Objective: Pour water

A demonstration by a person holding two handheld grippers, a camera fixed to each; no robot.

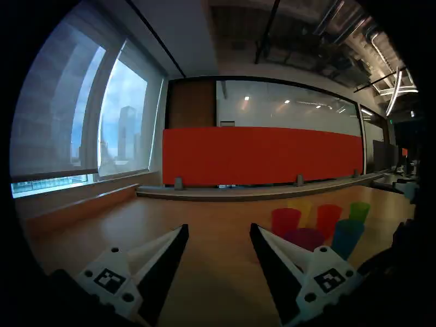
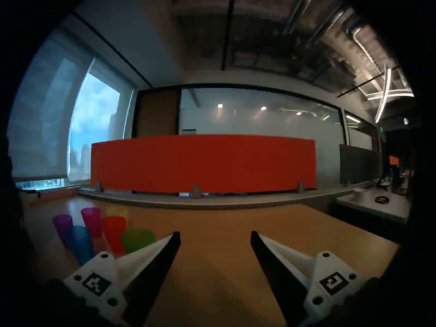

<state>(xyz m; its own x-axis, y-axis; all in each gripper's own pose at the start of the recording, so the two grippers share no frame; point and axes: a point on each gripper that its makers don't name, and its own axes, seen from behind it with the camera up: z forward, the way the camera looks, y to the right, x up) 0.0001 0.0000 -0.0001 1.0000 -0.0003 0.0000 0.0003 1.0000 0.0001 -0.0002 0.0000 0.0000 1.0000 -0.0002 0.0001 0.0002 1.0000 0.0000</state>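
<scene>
- The wooden table (image 1: 109, 229) was seen spread beneath and ahead of both pairs of jaws; nothing lay between either pair.
- The orange partition (image 1: 261, 155) was seen along the table's far edge, well beyond the jaw tips.
- The cluster of coloured cups (image 1: 304, 237) was found just past the tip of the jaw on the right of the left gripper view; in the right gripper view the cluster (image 2: 114, 229) was seen beside and beyond the jaw on that view's left; it was therefore judged to stand between the two grippers; whether any cup held water could not be told.
- The left gripper (image 1: 218, 225) was held with its jaws spread wide; nothing was pinched.
- The right gripper (image 2: 215, 234) was likewise held spread and empty.
- The green cup (image 2: 136, 238) was partly hidden behind the nearer jaw of the right gripper; it could be clipped if that gripper were swung inward.
- The cups were packed close together and judged light; neighbours could be toppled if a spread jaw were pushed in among them; water could be spilled if a cup were pinched too high or tilted too quickly.
</scene>
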